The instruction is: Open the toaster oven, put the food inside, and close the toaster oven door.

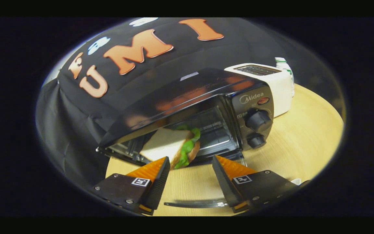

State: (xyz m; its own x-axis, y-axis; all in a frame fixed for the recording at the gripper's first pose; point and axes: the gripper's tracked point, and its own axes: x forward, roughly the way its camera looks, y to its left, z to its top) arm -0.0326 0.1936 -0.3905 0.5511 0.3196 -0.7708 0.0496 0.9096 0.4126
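The black toaster oven (206,97) stands on the wooden table (304,143), tilted in my view, with its two knobs (257,120) on the right panel. Its glass door hangs open and lies flat toward me, and the door's handle (195,204) shows between my fingers. A sandwich (170,146) of white bread and green lettuce rests in the oven's mouth, leaning. My gripper (190,158) is open just in front of the oven. The left fingertip (161,169) is right beside the sandwich's lower corner; the right one stands apart from it.
A white pop-up toaster (271,83) stands behind the oven on the right, with a white bottle (286,66) behind it. Bare table stretches to the right of the oven. Black cloth hangs behind and to the left.
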